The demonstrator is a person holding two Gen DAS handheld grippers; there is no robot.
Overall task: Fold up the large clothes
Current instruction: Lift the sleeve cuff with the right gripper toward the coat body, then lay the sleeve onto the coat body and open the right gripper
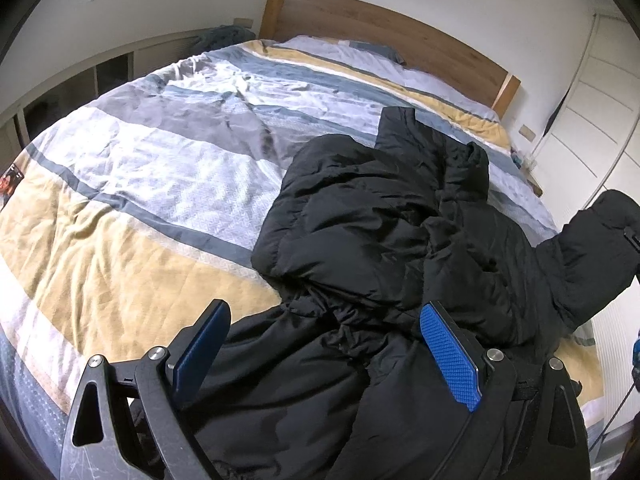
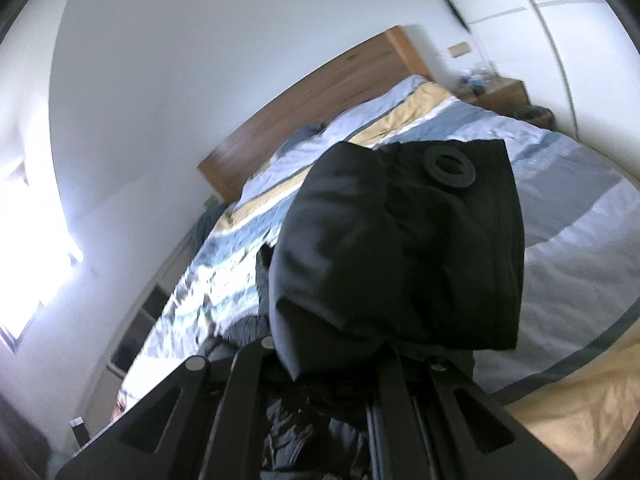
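- The jacket (image 1: 384,216) was plain black, with a black ring-shaped patch (image 2: 450,168) on the lifted part.
- The duvet cover (image 1: 132,168) bore broad stripes of white, pale grey, slate blue and mustard yellow.
- The headboard (image 1: 384,28) was warm brown wood.
- The left gripper (image 1: 324,352) had bright blue textured pads (image 1: 450,356) on a black frame.
- The wall (image 2: 200,60) was white.

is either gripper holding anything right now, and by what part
The right gripper is shut on the black jacket, gripping a sleeve near its cuff. The left gripper is open, holding nothing.
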